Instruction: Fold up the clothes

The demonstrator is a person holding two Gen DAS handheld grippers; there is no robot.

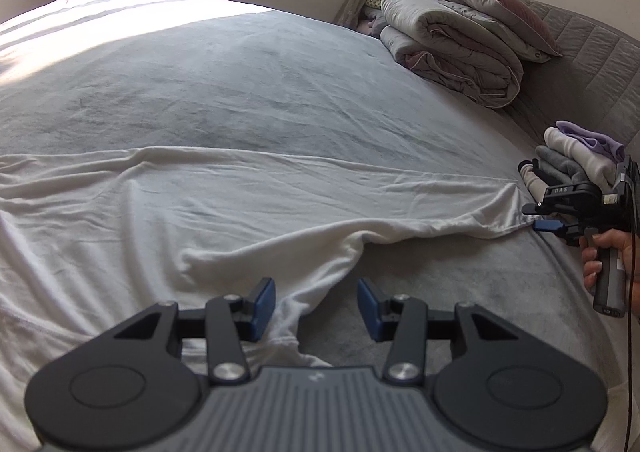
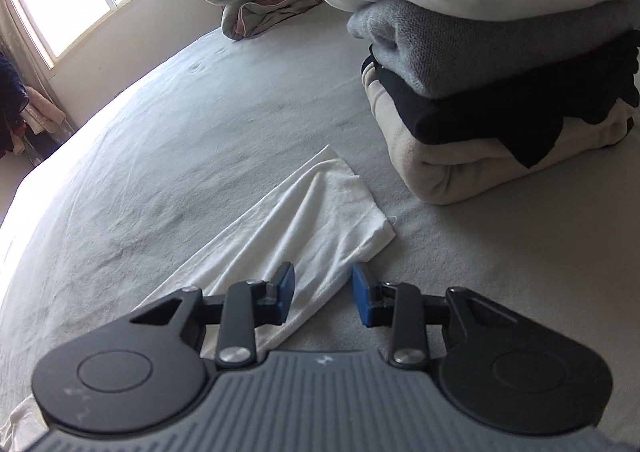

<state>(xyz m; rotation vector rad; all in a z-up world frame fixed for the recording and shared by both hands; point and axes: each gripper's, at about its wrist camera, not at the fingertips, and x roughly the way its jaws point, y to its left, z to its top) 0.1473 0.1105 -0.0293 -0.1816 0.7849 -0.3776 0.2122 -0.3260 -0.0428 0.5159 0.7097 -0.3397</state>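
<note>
The white garment [image 1: 240, 204] lies spread flat across the grey bed [image 1: 240, 84], its long axis running left to right, crosswise to both tools. Taking the garment as the landmark: its left part is broad and runs out of the left wrist view. At its near edge, about mid-length, a narrower tail of the cloth drops toward the viewer, and the left gripper [image 1: 316, 308] sits right over that tail, jaws spread apart with the cloth lying loose between the blue pads, not pinched. At the garment's right end, a sleeve [image 2: 320, 220] tapers to a cuff. The right gripper [image 2: 323, 294] is at the sleeve's near edge, jaws likewise apart; one pad is above the cloth, the other above bare bed, nothing clasped. Beyond the sleeve's tip stands a stack [image 2: 500, 64] of folded clothes, close but apart from it. Farther behind the garment, a rolled quilt [image 1: 452, 52] rests by the headboard.

Each tool is nearest its own end: left to the tail, right to the sleeve. This layout fits a garment smoothed out for folding or one just released between folds.
</note>
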